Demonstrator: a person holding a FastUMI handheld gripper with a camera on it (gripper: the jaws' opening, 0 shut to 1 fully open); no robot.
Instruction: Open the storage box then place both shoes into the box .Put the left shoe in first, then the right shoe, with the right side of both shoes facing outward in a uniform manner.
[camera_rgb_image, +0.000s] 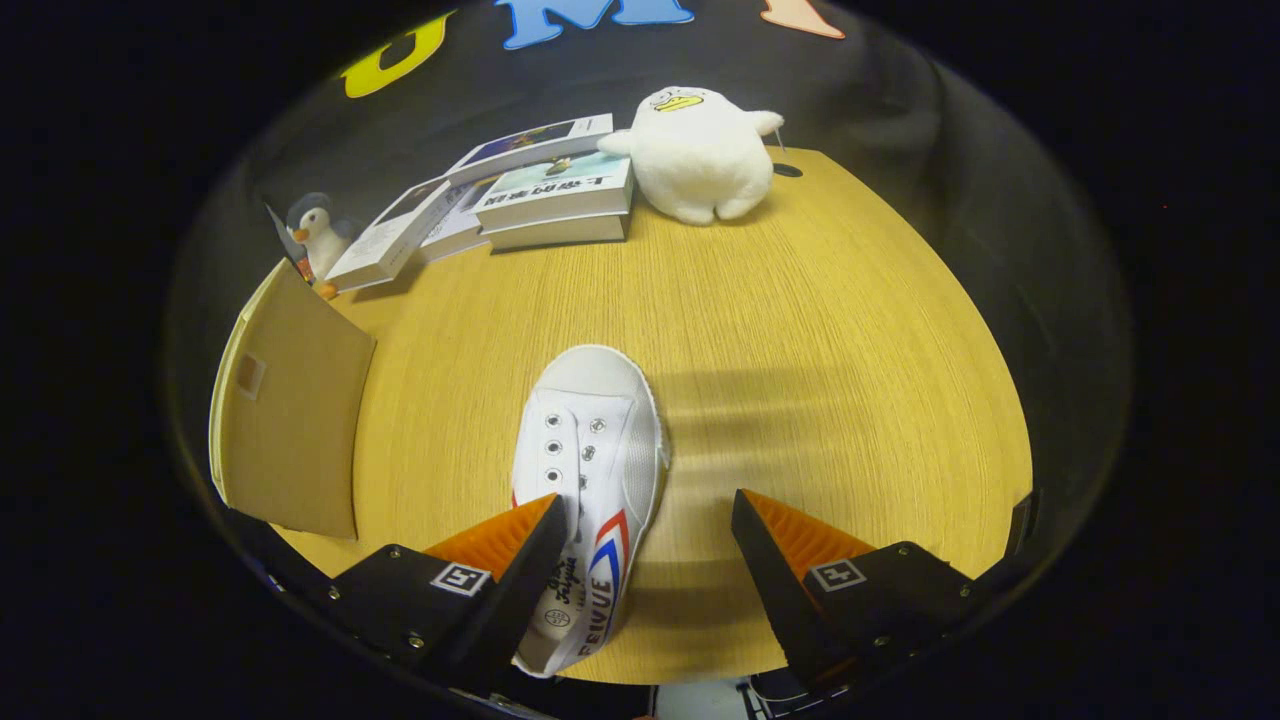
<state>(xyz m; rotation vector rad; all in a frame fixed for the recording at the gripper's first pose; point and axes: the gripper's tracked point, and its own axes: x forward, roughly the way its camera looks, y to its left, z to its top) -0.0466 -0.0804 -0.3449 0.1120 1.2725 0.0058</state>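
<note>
A white canvas shoe (590, 470) with a red and blue stripe on its side lies on the wooden table (800, 330), toe pointing away from me. My gripper (650, 510) is open above it. The left finger (510, 535) overlaps the shoe's heel end, and the right finger (790, 535) hangs over bare table to the shoe's right. Neither finger presses on the shoe. To the left stands the cardboard storage box (290, 420), seen as a raised brown flap with a pale rim; its inside is hidden.
At the table's far side lie several books (540, 190), with a white plush duck (700, 150) to their right and a small penguin toy (318, 235) to their left. A small dark disc (787, 170) sits behind the duck.
</note>
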